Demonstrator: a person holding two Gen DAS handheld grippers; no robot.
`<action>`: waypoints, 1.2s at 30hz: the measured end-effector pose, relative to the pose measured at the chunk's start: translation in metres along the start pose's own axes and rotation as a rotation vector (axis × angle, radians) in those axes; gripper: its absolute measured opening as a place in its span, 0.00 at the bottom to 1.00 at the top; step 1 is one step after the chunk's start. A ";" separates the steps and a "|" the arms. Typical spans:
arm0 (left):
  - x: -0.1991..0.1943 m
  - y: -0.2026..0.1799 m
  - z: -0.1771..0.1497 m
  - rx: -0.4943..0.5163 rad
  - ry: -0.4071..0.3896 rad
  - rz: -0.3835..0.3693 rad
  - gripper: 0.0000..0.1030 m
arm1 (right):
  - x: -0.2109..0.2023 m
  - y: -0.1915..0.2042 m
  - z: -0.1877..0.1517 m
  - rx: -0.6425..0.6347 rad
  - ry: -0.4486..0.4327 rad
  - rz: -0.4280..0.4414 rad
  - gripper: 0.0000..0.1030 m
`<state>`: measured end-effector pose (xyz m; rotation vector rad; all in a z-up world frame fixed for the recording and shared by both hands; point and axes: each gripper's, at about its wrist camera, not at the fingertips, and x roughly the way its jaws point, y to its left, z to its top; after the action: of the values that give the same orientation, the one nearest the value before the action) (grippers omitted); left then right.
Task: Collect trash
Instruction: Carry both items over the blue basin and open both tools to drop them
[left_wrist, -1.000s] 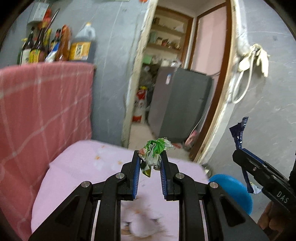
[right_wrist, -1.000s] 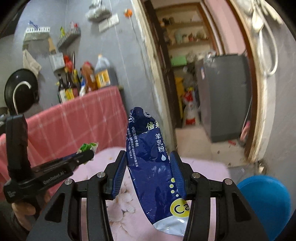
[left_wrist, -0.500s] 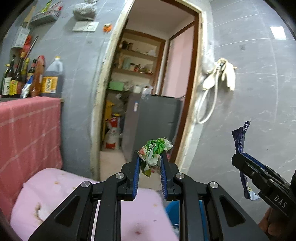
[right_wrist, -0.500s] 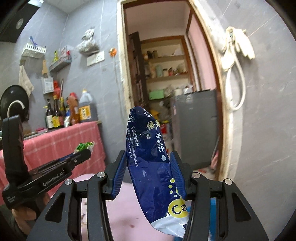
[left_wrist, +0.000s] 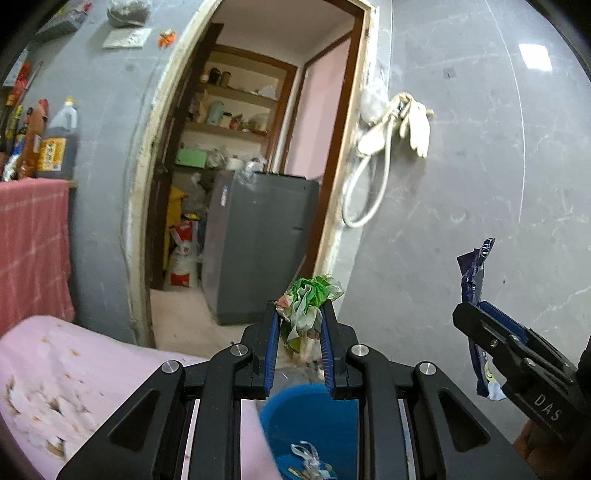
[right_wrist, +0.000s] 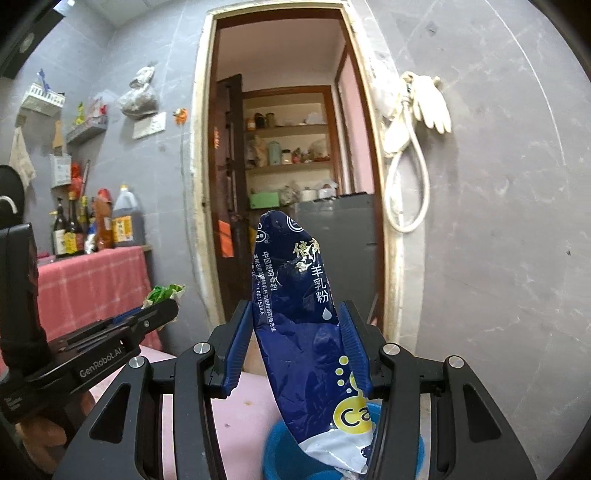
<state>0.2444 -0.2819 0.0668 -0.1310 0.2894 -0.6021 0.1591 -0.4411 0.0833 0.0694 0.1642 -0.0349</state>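
Far left, bottles stand above a red checked cloth, and a pink flowered cover lies below it. My left gripper has its jaws clamped on a crumpled green and white wrapper, which sticks up above the blue pads. Beneath and just ahead sits a blue bucket (some scraps lie inside). An open doorway shows shelves and a grey cabinet. My right gripper has its jaws closed on a dark blue packet, upright, its lower end hanging over the bucket. Pale gloves hang on the grey wall at right.
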 end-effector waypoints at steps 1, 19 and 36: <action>0.005 -0.002 -0.003 0.000 0.010 -0.004 0.17 | 0.001 -0.005 -0.004 0.006 0.007 -0.008 0.45; 0.082 -0.011 -0.070 -0.014 0.237 -0.008 0.17 | 0.038 -0.065 -0.077 0.109 0.185 -0.073 0.45; 0.111 -0.005 -0.103 -0.007 0.373 0.035 0.29 | 0.072 -0.089 -0.116 0.200 0.332 -0.072 0.45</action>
<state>0.2979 -0.3536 -0.0556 -0.0192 0.6539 -0.5891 0.2079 -0.5233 -0.0483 0.2699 0.4949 -0.1117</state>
